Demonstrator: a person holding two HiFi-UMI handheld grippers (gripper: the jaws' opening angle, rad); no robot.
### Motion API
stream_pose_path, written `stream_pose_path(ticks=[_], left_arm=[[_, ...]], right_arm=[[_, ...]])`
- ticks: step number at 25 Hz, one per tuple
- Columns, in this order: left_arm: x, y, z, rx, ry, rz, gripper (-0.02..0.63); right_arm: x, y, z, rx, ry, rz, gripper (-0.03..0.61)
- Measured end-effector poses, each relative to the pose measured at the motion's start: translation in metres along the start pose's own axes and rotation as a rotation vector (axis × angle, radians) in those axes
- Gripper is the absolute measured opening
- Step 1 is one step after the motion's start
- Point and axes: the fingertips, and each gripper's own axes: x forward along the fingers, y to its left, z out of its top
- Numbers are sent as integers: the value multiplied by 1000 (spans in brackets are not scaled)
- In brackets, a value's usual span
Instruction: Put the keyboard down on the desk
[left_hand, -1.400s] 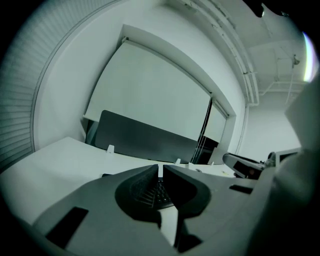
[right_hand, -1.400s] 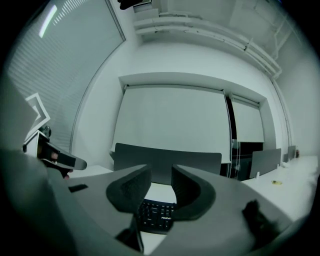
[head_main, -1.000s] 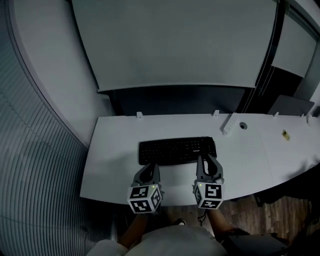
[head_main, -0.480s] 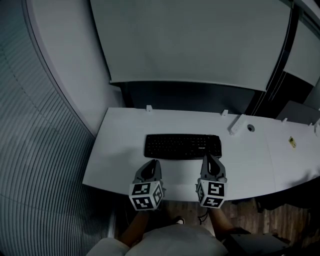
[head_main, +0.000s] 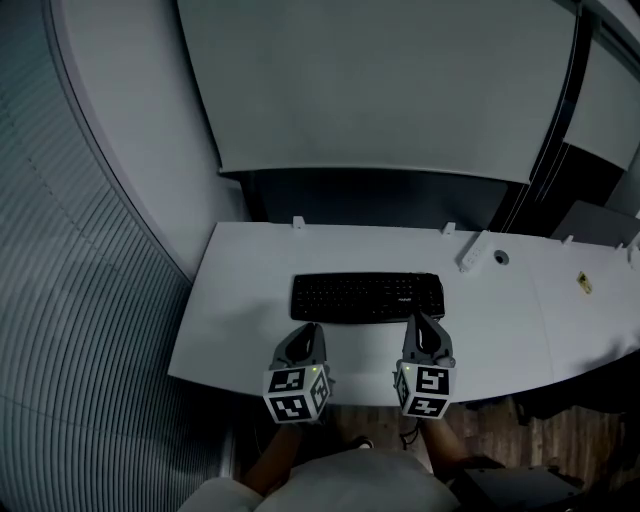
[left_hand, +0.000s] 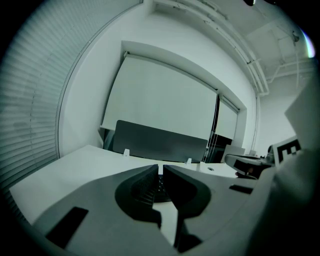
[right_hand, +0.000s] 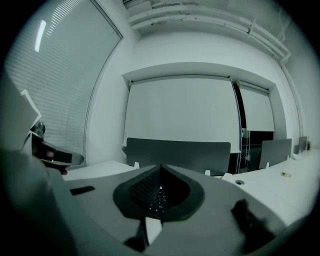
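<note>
Ribbed blinds (head_main: 80, 300) curve down the left side of a dim office. At the back, a pale roller shade (head_main: 380, 90) hangs above a dark partition panel (head_main: 380, 195) behind the white desk (head_main: 235, 310). Over the desk's near edge, the left gripper (head_main: 308, 330) hovers just short of the front edge of the black keyboard (head_main: 367, 297), its jaws pressed together on nothing. The keyboard lies flat on the desktop, long side across, and neither tool holds it. The right gripper (head_main: 420, 320) points at the keyboard's front right corner, its tip right at that edge. Its jaws have just been closing and now meet with nothing between them. Farther right, a white power strip (head_main: 470, 250) and a round cable hole (head_main: 500, 257) sit near the desk's back edge.
</note>
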Motion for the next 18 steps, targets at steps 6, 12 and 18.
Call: stream_pose_path(ticks=[6, 12, 18], left_arm=[[4, 7, 2, 5, 8, -9, 38], [10, 12, 3, 8, 11, -24, 38], [13, 17, 15, 7, 14, -22, 38]], right_arm=[[0, 1, 12, -14, -32, -36, 32], [7, 7, 8, -22, -20, -40, 31], [15, 16, 19, -9, -11, -18, 32]])
